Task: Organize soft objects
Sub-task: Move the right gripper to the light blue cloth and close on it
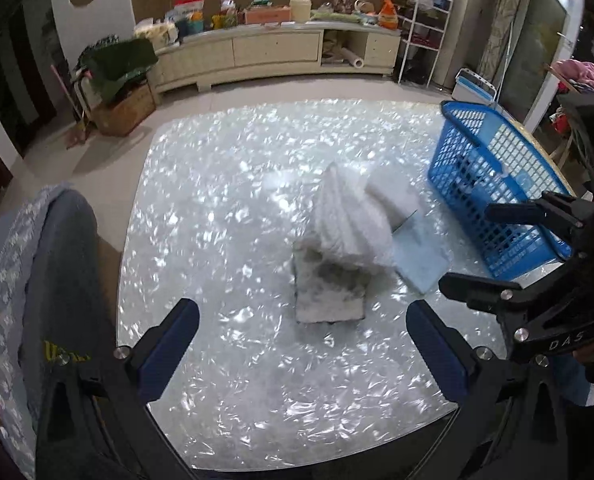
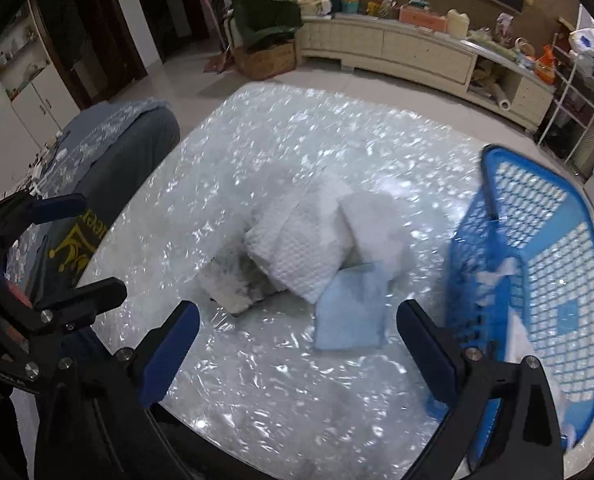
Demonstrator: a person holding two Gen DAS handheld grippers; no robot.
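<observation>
A pile of folded cloths lies mid-table: a white textured towel on top, a grey mottled cloth under it, a pale blue cloth and a white cloth beside it. A blue plastic basket stands at the right with something white inside. My left gripper is open and empty, short of the grey cloth. My right gripper is open and empty, near the pale blue cloth; it also shows in the left wrist view.
The table has a shiny pearly top. A grey-blue covered seat stands at its left. A cream cabinet with clutter lines the far wall, with a white wire rack at its right.
</observation>
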